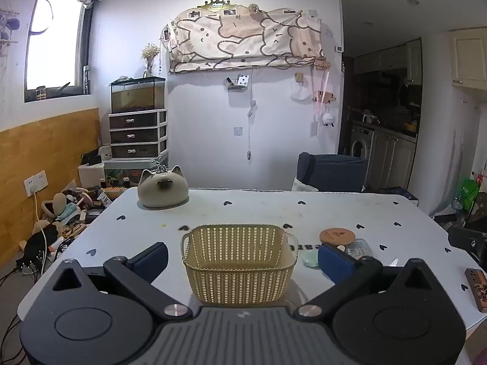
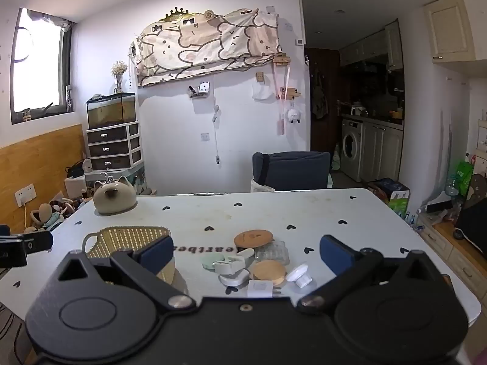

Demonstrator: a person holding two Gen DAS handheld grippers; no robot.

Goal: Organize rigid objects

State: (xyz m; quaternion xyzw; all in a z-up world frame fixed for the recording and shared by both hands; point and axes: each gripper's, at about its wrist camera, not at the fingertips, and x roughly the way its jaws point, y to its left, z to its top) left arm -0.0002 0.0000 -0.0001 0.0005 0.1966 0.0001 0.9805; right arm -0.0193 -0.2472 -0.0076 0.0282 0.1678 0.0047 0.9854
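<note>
A yellow lattice basket (image 1: 239, 261) stands empty on the white table, between the fingers of my open left gripper (image 1: 243, 258); it also shows in the right wrist view (image 2: 127, 238) at the left. My right gripper (image 2: 246, 251) is open and empty above a pile of small objects: a brown cork coaster (image 2: 252, 238), a clear plastic box (image 2: 272, 251), a round wooden lid (image 2: 269, 270), a white plug (image 2: 260, 289), a white knob (image 2: 299, 277), a white clip-like piece (image 2: 232, 263) and a pale green disc (image 2: 208, 264). The coaster (image 1: 337, 235) shows right of the basket.
A cat-shaped ceramic pot (image 1: 162, 190) stands at the table's far left corner. A brown wooden block (image 1: 478, 289) lies at the table's right edge. A dark blue chair (image 2: 292, 170) stands behind the table. Clutter lies on the floor at left.
</note>
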